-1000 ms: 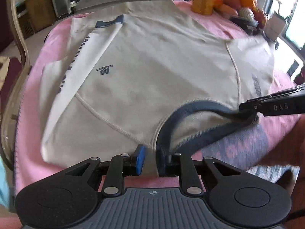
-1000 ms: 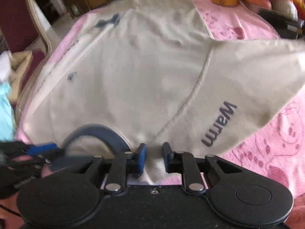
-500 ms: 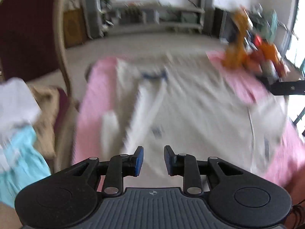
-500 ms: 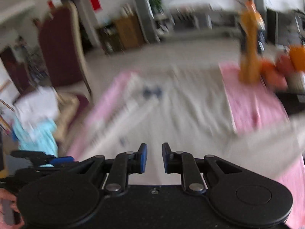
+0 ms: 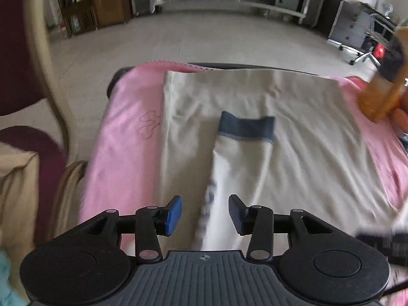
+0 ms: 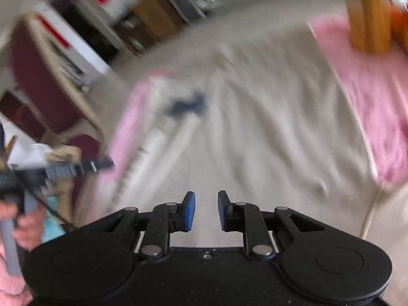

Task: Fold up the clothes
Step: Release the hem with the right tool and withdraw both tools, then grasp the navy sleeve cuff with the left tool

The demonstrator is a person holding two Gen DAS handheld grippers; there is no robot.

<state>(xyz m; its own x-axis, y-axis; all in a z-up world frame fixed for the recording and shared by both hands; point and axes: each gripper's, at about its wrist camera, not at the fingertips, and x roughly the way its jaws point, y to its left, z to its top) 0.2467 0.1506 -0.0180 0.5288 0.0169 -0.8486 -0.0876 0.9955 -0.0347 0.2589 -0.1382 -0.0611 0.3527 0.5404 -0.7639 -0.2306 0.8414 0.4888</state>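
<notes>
One shirt (image 5: 293, 137), cream, on the tabletop; one sleeve (image 5: 237, 178) folded across it, with one navy cuff (image 5: 246, 127). One pink cloth (image 5: 122, 153) beneath. Two tongs: left (image 5: 205, 215), right (image 6: 206, 211), two fingers each. One orange bottle (image 6: 369, 15). One maroon chair (image 6: 38, 76). Fruit past the bottle is too blurred to count.
</notes>
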